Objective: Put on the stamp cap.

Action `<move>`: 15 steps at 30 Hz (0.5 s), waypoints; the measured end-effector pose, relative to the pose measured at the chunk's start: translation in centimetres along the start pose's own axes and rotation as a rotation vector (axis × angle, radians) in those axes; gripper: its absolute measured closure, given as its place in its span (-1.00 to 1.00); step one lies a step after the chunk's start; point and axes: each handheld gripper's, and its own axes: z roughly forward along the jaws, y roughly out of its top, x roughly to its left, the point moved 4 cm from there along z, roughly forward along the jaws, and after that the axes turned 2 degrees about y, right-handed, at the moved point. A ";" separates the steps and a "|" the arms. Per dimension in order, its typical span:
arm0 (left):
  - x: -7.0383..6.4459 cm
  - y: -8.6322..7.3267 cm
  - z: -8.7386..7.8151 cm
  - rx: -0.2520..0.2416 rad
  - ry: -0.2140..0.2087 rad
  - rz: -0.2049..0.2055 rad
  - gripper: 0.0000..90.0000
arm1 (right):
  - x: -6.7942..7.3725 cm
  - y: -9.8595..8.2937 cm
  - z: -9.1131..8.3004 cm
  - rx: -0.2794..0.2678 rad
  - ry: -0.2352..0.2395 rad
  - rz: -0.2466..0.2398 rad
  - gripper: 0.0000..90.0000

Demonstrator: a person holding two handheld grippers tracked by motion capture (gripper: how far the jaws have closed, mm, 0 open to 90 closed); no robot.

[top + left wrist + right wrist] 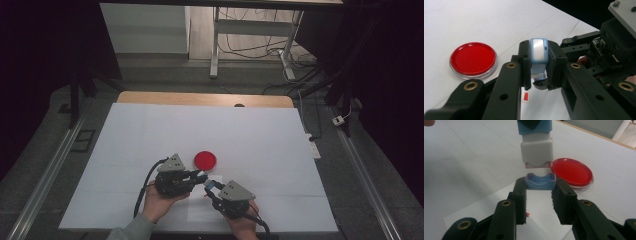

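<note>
At the near table edge, both hands hold grippers, tips angled toward each other over a white sheet point(200, 212).

Left gripper point(538, 72): jaws clenched on the stamp point(538, 53), a blue body with a white face, held clear of the table. Seen from the right gripper view, the stamp point(536, 147) hangs upright from above, blue on top, white block below, reddish pad at the bottom.

Right gripper point(539, 195): jaws closed on the cap point(540, 181), a small blue tray-shaped piece, gripped at its two ends. Cap sits directly under the stamp's pad, a narrow gap between them, not touching. From above, the pair meet between the two grippers point(210, 184).

Small red mark point(525, 96) on the sheet below the stamp; also visible between the right jaws point(527, 214).

Just past the grippers: red dish point(205, 160), round, clear rim, flat on the white table cover point(150, 130). Near the stamp, not touching it.

Farther back: wooden table edge point(175, 98), then floor with cables and a desk frame point(215, 45).
</note>
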 end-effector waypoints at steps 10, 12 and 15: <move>-0.3 -0.1 0.3 -0.012 -0.014 -0.011 0.67 | 0.0 0.0 -0.1 -0.003 -0.003 0.000 0.44; -0.3 -0.1 0.4 -0.010 -0.015 -0.011 0.67 | 0.0 0.0 -0.1 -0.004 -0.005 -0.001 0.44; -0.4 -0.2 0.5 -0.007 -0.012 -0.007 0.67 | 0.0 0.0 -0.1 -0.006 -0.012 -0.004 0.44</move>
